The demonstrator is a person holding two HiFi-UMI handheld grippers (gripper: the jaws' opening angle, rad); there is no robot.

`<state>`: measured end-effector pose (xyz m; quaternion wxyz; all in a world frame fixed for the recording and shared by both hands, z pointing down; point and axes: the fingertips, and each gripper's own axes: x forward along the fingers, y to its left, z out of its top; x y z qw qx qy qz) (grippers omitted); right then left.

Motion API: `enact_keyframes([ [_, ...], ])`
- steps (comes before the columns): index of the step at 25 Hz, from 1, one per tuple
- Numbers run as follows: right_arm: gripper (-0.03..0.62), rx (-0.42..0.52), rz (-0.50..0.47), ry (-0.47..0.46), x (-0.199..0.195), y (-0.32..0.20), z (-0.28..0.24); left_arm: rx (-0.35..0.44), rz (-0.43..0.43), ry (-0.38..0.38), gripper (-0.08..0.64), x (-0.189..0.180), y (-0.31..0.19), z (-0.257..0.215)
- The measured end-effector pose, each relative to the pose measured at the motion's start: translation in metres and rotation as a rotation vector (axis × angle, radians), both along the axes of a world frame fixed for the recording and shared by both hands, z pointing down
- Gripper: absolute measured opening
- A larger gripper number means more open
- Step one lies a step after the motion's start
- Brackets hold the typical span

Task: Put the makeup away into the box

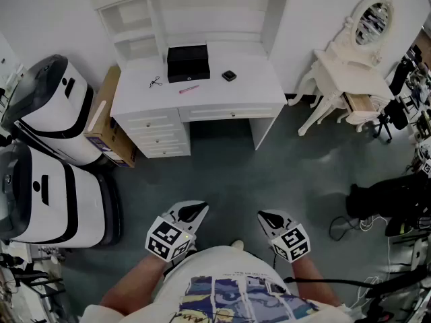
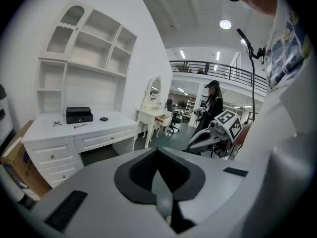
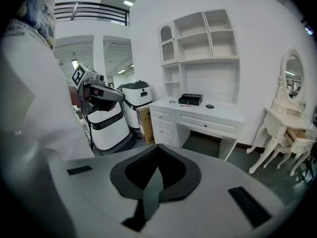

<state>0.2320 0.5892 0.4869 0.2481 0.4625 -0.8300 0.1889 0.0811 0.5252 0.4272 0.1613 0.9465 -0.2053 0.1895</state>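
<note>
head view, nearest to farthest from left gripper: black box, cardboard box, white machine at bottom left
1. white machine, floor, left of the left gripper
2. cardboard box, beside the desk
3. black box, on the desk

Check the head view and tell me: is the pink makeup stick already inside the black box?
No, the pink makeup stick lies on the white desk, just in front of the black box.

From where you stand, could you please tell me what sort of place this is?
Probably a mock bedroom corner staged inside a large hall: a white desk with shelves, a vanity table with an oval mirror, and a railed upper gallery beyond them.
</note>
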Motion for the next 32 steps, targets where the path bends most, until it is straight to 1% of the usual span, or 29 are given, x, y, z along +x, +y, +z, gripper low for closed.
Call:
enact_keyframes([
  [5,0.025,0.005,-0.049,0.010,-0.063,-0.024,-0.007,-0.008,-0.017,0.011,0.014,-0.056,-0.015,0.002],
  [11,0.025,-0.008,-0.081,0.026,-0.114,-0.045,0.000,-0.006,-0.032,0.022,0.014,-0.105,-0.029,0.007],
  [15,0.025,-0.025,-0.097,0.011,-0.152,-0.057,0.001,-0.037,-0.037,0.016,0.014,-0.142,-0.034,0.014],
  [18,0.026,-0.022,-0.094,0.016,-0.171,-0.061,0.004,-0.053,-0.025,0.006,0.014,-0.159,-0.035,0.025],
  [20,0.026,-0.020,-0.083,0.025,-0.175,-0.063,0.005,-0.067,-0.019,0.003,0.014,-0.165,-0.037,0.030],
  [22,0.027,-0.021,-0.076,0.029,-0.172,-0.068,0.004,-0.080,-0.015,0.008,0.014,-0.162,-0.042,0.034],
  [25,0.031,-0.026,-0.062,0.026,-0.159,-0.090,0.006,-0.082,0.000,0.020,0.014,-0.147,-0.062,0.035],
  [27,0.036,-0.025,-0.058,0.025,-0.150,-0.112,0.011,-0.072,0.010,0.015,0.014,-0.136,-0.081,0.034],
  [28,0.047,-0.025,-0.062,0.022,-0.147,-0.125,0.013,-0.068,0.008,0.010,0.014,-0.132,-0.092,0.033],
  [30,0.114,-0.023,-0.075,0.010,-0.141,-0.152,0.018,-0.066,-0.009,-0.001,0.015,-0.124,-0.114,0.030],
  [32,0.114,-0.012,-0.092,-0.004,-0.133,-0.182,0.018,-0.062,-0.027,-0.008,0.015,-0.114,-0.137,0.027],
])
